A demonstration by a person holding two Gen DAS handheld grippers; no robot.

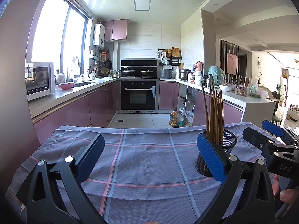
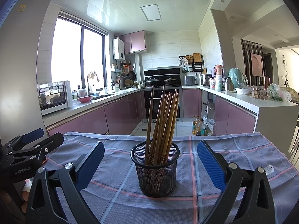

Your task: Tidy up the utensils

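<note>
A black mesh cup (image 2: 156, 169) stands upright on a blue checked cloth (image 2: 233, 158) and holds several brown wooden chopsticks (image 2: 164, 119). My right gripper (image 2: 150, 160) is open and empty, its blue fingers to either side of the cup and a little in front of it. In the left wrist view the cup (image 1: 227, 143) with the chopsticks (image 1: 214, 112) stands just behind the right finger. My left gripper (image 1: 150, 155) is open and empty over bare cloth (image 1: 145, 158). Each gripper shows at the edge of the other's view.
The cloth covers a table whose far edge drops to the tiled kitchen floor (image 1: 138, 120). Pink cabinets and counters run along both sides, with an oven (image 1: 138, 95) at the back. Oil bottles (image 2: 199, 127) stand on the floor beyond the table.
</note>
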